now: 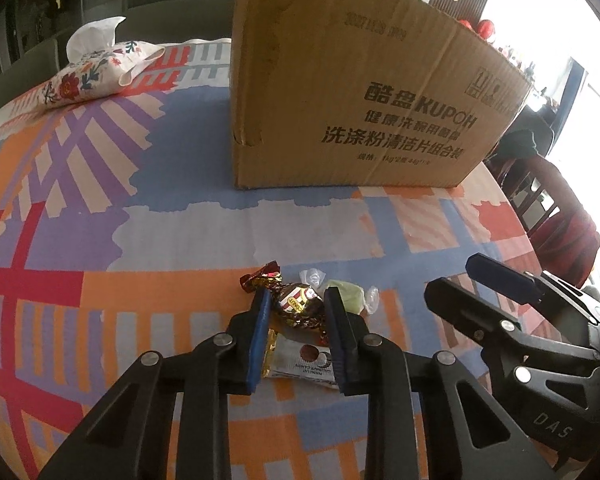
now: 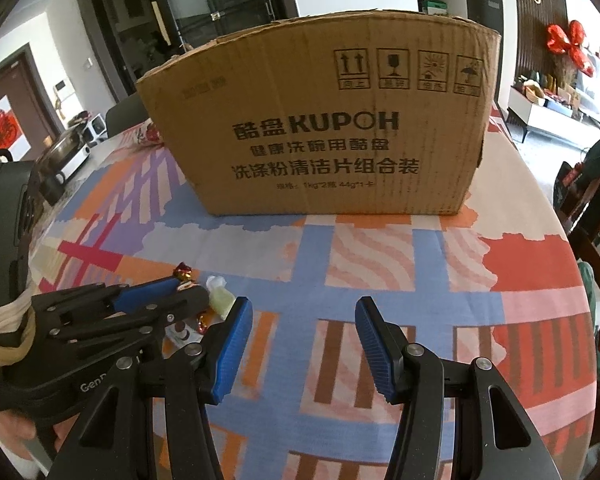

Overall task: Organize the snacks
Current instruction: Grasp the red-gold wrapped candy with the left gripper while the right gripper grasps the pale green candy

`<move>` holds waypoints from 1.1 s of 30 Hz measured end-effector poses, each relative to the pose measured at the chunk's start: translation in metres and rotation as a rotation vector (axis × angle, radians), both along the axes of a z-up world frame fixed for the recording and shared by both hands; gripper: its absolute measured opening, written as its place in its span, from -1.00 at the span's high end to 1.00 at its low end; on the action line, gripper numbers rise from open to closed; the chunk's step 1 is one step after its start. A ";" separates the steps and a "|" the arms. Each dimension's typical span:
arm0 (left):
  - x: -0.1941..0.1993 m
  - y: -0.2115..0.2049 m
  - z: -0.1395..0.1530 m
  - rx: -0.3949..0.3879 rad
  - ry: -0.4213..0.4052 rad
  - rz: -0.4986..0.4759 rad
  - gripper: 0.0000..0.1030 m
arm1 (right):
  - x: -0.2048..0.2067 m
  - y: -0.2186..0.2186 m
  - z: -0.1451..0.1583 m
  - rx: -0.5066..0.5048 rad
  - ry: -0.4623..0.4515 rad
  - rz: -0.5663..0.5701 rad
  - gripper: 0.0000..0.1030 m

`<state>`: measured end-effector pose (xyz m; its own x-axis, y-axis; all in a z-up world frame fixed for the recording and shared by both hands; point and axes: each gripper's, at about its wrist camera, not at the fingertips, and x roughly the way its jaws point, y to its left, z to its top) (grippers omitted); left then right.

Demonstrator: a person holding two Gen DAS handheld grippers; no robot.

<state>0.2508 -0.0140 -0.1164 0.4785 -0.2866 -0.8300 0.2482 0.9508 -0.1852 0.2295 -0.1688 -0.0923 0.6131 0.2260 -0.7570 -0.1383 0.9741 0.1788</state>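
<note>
A brown-and-gold wrapped chocolate candy (image 1: 300,300) lies on the patterned tablecloth between the fingers of my left gripper (image 1: 298,298), whose jaws stand open around it without gripping. A pale green candy (image 1: 350,298) lies just right of it, and a white snack packet (image 1: 300,360) lies under the gripper. The green candy also shows in the right wrist view (image 2: 222,298). My right gripper (image 2: 304,316) is open and empty over the cloth; it also shows in the left wrist view (image 1: 476,276). A large cardboard box (image 1: 360,80) stands behind.
A floral tissue pouch (image 1: 96,72) lies at the table's far left. Chairs (image 2: 592,216) stand by the table's right edge. The left gripper (image 2: 160,292) sits close to my right gripper's left finger.
</note>
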 end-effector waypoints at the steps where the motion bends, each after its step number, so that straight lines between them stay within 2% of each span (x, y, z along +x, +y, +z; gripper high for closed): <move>1: -0.001 0.001 0.001 -0.002 -0.003 0.000 0.48 | 0.000 0.002 0.000 -0.001 -0.001 0.005 -0.06; 6: -0.007 0.011 0.010 -0.008 -0.041 0.019 0.48 | 0.001 0.013 -0.001 -0.015 0.004 0.044 -0.06; 12: -0.017 0.021 0.021 0.054 -0.078 0.039 0.49 | 0.006 0.037 -0.002 -0.040 0.006 0.147 -0.06; 14: -0.021 0.025 0.022 0.076 -0.092 0.042 0.78 | 0.010 0.044 -0.003 -0.067 0.014 0.176 -0.06; 21: -0.025 0.037 0.022 0.038 -0.083 0.038 0.82 | 0.026 0.063 -0.013 -0.156 0.058 0.258 0.00; 26: -0.028 0.050 0.021 0.007 -0.058 0.028 0.68 | 0.025 0.072 -0.015 -0.195 0.057 0.283 0.04; 28: -0.029 0.049 0.019 0.019 -0.053 0.011 0.44 | 0.026 0.076 -0.016 -0.208 0.053 0.287 0.07; 29: -0.029 0.048 0.017 0.021 -0.048 -0.001 0.39 | 0.026 0.077 -0.016 -0.206 0.053 0.293 0.07; 33: -0.029 0.039 0.012 0.032 -0.039 -0.040 0.36 | 0.026 0.079 -0.020 -0.216 0.056 0.306 0.22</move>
<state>0.2216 0.0248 -0.1043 0.4994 -0.2800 -0.8199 0.2930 0.9452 -0.1443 0.2551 -0.0895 -0.1127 0.4981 0.2232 -0.8379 -0.4242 0.9055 -0.0109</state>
